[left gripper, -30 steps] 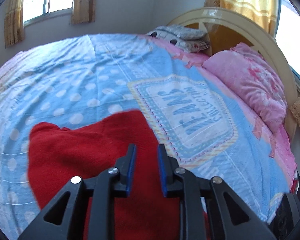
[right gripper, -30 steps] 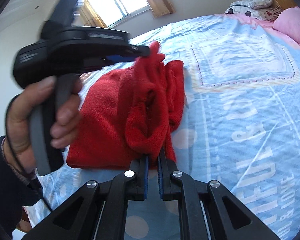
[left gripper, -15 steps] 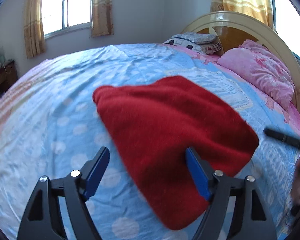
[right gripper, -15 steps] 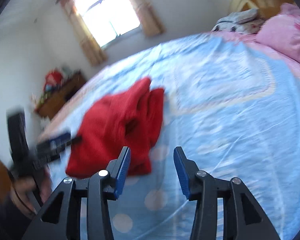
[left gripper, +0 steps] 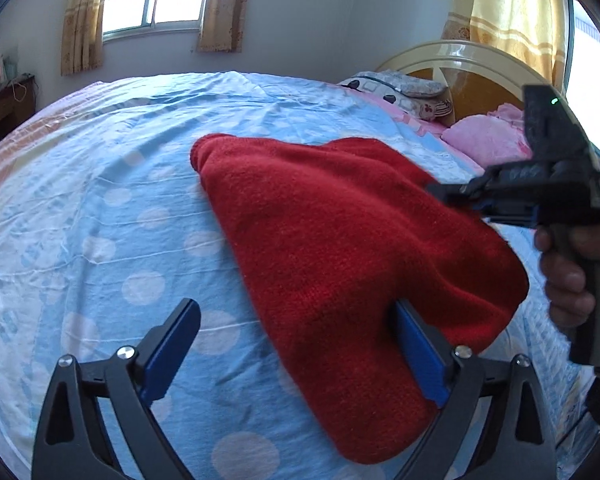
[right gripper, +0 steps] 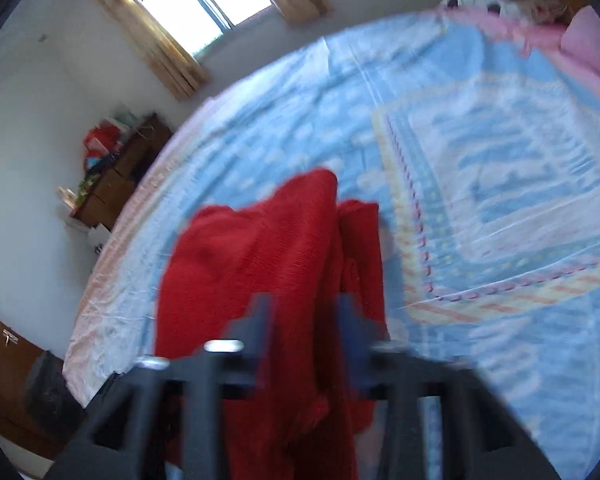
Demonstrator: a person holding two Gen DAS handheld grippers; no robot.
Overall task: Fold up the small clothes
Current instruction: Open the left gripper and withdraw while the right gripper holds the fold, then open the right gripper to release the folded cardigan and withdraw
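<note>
A red knit garment (left gripper: 340,240) lies folded on the blue polka-dot bedsheet (left gripper: 100,200). My left gripper (left gripper: 296,344) is open wide at its near edge, with one blue finger (left gripper: 418,354) partly under the cloth. My right gripper (left gripper: 500,200) shows at the right of the left wrist view, held in a hand over the garment's right edge. In the blurred right wrist view the right gripper (right gripper: 304,320) is open a moderate gap, just above the red garment (right gripper: 260,260), which shows between the fingers.
A pink pillow (left gripper: 488,140) and a grey patterned pillow (left gripper: 396,88) lie by the wooden headboard (left gripper: 472,68). A wooden cabinet (right gripper: 116,176) with clutter stands by the far wall. Windows with yellow curtains (left gripper: 216,4) are behind the bed.
Both grippers let go of the garment and opened; it now lies flat. The left gripper drew back to its near edge. The right gripper swung over the garment, its jaws narrower than half a second ago.
</note>
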